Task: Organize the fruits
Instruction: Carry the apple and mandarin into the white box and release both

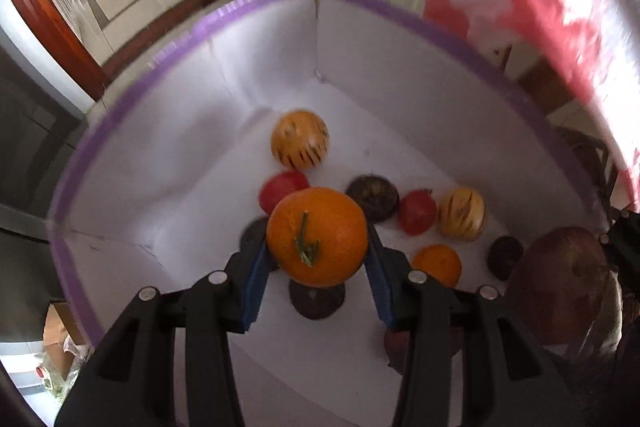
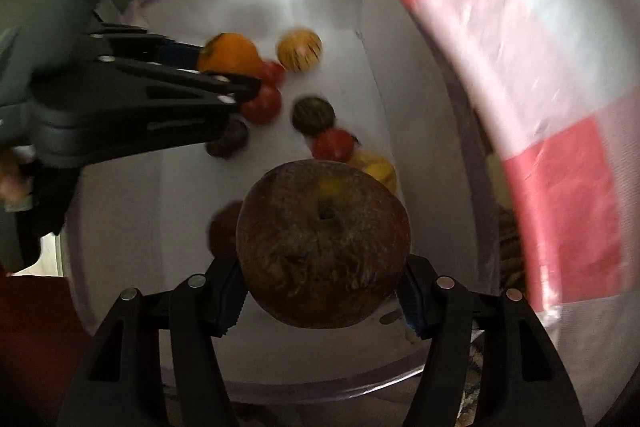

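Left gripper (image 1: pixel 318 251): clamped on an orange (image 1: pixel 317 235), blue pads pressed to both sides, stem end facing the camera, held above the floor of the white box (image 1: pixel 192 163). Right gripper (image 2: pixel 322 291): clamped on a brownish-red apple (image 2: pixel 322 245), stem hollow uppermost, held above the near part of the box floor. Box: white walls, purple rim (image 1: pixel 132 95), open at top. On the box floor, toward the far corner: a yellow striped fruit (image 1: pixel 300 140). Just nearer: a red fruit (image 1: pixel 280 189), partly hidden behind the held orange. Mid-floor, in a loose row toward the right wall: a dark round fruit (image 1: pixel 373 197), a second red fruit (image 1: pixel 417 211), a second yellow striped fruit (image 1: pixel 461 214); last two touching or nearly so, cannot tell which. Nearer the right wall: a second orange (image 1: pixel 437 264) and a small dark fruit (image 1: pixel 505 255). Directly under the held orange: another dark fruit (image 1: pixel 317 297). Red-and-white cloth (image 2: pixel 540 107) overhanging the right rim, blurred
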